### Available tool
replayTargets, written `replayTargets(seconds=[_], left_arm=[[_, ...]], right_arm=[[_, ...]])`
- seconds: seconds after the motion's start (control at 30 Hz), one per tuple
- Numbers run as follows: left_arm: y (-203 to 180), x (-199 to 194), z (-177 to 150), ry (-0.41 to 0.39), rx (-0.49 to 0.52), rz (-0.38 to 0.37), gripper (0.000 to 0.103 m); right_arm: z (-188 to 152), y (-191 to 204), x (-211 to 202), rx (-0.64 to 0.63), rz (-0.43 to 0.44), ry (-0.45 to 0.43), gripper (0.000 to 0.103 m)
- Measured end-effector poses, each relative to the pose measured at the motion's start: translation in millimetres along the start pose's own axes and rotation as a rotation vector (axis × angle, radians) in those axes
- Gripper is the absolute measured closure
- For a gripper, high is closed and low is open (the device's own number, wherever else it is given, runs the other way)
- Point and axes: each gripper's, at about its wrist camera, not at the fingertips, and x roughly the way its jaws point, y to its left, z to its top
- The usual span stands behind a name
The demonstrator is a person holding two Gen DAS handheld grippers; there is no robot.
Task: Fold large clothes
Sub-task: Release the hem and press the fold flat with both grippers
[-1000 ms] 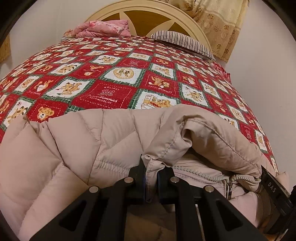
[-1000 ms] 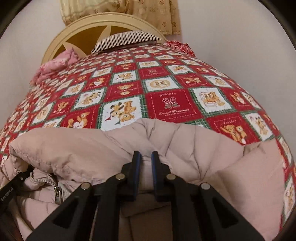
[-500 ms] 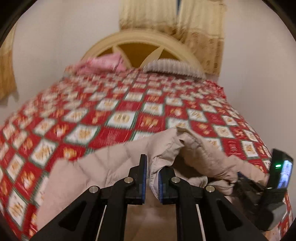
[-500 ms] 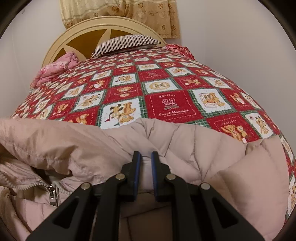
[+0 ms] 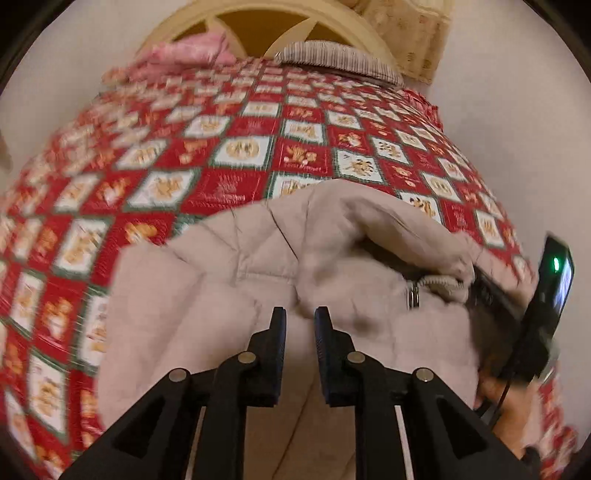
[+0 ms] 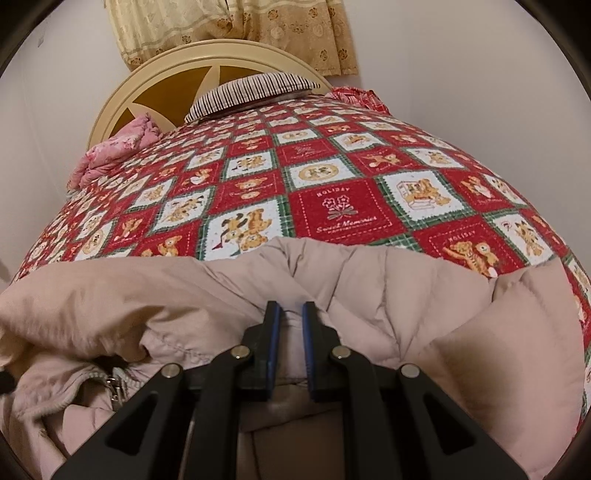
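A beige quilted down jacket (image 5: 229, 280) lies at the near end of a bed, partly folded, its zipper pull (image 5: 413, 295) showing; it also fills the lower right wrist view (image 6: 388, 295). My left gripper (image 5: 300, 317) is shut on a fold of the jacket's edge and holds it raised. My right gripper (image 6: 291, 314) is shut on another part of the jacket's edge, fabric pinched between its blue pads. The right gripper's body and screen (image 5: 550, 295) show at the right of the left wrist view.
The bed has a red, white and green teddy-bear quilt (image 6: 332, 206). A striped pillow (image 6: 255, 90), a pink bundle (image 6: 114, 151) and a round cream headboard (image 6: 155, 79) are at the far end. Pale walls flank the bed; patterned curtains (image 6: 229, 26) hang behind.
My left gripper has swung with the jacket fold, lifting half a second ago and now dropping back toward the bed. The jacket's left fold has risen in the right wrist view. The right gripper has barely moved.
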Motion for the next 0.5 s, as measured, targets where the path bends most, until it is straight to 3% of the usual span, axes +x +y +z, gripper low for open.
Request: replayTargets(seconds=[0.07,0.13,0.23,0.3,0.37,0.4,0.5], left_arm=[[-5.3,-14.8,1.6,-0.036,0.000,-0.032,0.087],[-12.1,-33.1,18.8,-0.126,-0.027,-0.134,0.087],[-41.2,-41.7,56.8,-0.276,0.018,-0.148,0.085],[-62.8,-20.6,76.6,-0.337,0.068,-0.115,0.084],[-73.3,12.1,82.0,-0.292,0.108,-0.025,0.084],[-72.9,38.1,78.8,-0.226,0.110,0.034,0.084],[-48.0,89.4,55.4,-0.108,0.059,0.060,0.084]], right_arm=[[0.0,-0.2,-0.5,0.001,0.003,-0.002,0.089],[0.2,0.0,-0.6,-0.001,0.002,0.001,0.089],[0.4,-0.5,-0.8,-0.001,0.002,-0.001,0.089],[0.4,-0.6,-0.9,0.000,0.003,-0.001,0.089],[0.5,-1.3,-1.3,0.003,0.005,-0.003,0.089],[0.7,-1.6,-1.3,0.004,0.005,-0.003,0.089],[0.8,-1.6,-1.4,0.003,0.005,-0.003,0.089]])
